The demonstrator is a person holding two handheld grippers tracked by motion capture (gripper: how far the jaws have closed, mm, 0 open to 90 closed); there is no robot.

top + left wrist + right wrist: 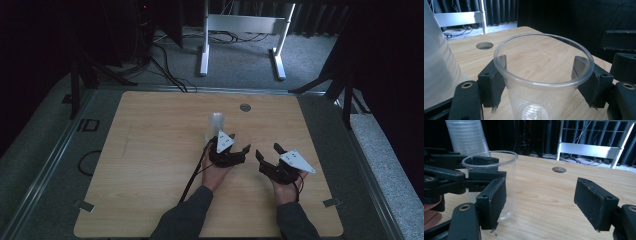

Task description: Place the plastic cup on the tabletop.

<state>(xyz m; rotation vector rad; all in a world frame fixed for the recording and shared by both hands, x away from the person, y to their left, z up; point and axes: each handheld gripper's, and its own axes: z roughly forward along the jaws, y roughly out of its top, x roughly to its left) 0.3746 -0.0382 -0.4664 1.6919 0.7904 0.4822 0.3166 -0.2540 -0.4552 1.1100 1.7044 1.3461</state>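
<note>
Left gripper (pixel 231 150), held level near the tabletop's (pixel 150 150) middle, clamps a clear cup (pixel 541 82); right gripper (pixel 270 152) gapes empty beside it.

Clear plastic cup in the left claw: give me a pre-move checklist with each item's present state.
1. Left claw shut on the clear plastic cup, pads on both sides below the rim: ok.
2. Cup upright, base on the wooden table: ok.
3. Cup empty: ok.
4. Right claw open, nothing between its pads: ok.
5. Cup apart from the stack of cups behind it: ok in the right gripper view.
6. Grip firm enough to lift: cannot tell.
</note>
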